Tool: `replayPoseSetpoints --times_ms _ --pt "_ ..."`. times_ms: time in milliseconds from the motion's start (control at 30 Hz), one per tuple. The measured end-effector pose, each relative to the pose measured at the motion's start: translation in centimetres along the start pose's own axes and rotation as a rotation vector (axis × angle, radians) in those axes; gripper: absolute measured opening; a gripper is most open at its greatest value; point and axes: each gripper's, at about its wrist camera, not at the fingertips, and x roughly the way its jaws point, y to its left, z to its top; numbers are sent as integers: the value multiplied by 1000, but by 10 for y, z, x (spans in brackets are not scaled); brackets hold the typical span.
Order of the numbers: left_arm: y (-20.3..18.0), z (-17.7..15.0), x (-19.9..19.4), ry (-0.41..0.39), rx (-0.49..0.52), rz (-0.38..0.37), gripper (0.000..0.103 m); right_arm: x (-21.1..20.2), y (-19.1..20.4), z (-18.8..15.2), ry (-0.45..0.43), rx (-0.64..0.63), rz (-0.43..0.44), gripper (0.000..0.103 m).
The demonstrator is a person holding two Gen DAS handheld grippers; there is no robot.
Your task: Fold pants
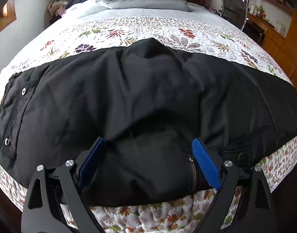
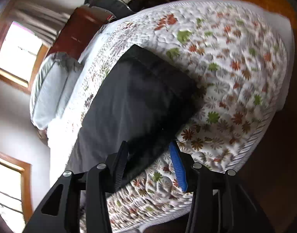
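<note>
The left gripper (image 1: 149,149) stands with its blue pads spread wide, straddling the near fly-and-zipper bulge of the black pants (image 1: 148,89), clamped on nothing; the right gripper (image 2: 150,159) is likewise apart, the pants' near hem corner lying between its fingers; beyond both, the pants lie across the floral quilt (image 1: 167,219), waistband snaps off to the left tool's left. The cloth looks soft, slick and light, likely to slide; the doubled seams at waistband and hem seem the surest holds.
</note>
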Motion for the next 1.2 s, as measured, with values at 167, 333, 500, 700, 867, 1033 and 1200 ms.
replayPoseSetpoints --times_ms 167,333,500,700,867,1033,1200 --pt "7 -5 -5 7 -13 -30 90 14 -5 5 8 39 11 52" --pt "12 -3 -13 5 -62 -38 90 18 -2 7 4 76 16 55" --pt "18 -1 -17 -1 -87 -20 91 5 -19 2 -20 114 21 74" --pt "23 0 -23 -12 -101 6 91 13 -24 3 -25 133 44 74" --pt "31 0 -22 -2 -105 23 91 17 -13 6 -45 113 58 73" --pt "30 -1 -19 10 -80 37 92 30 3 12 -35 107 81 64" --pt "31 -3 -19 7 -84 31 92 35 -1 12 -41 139 91 32"
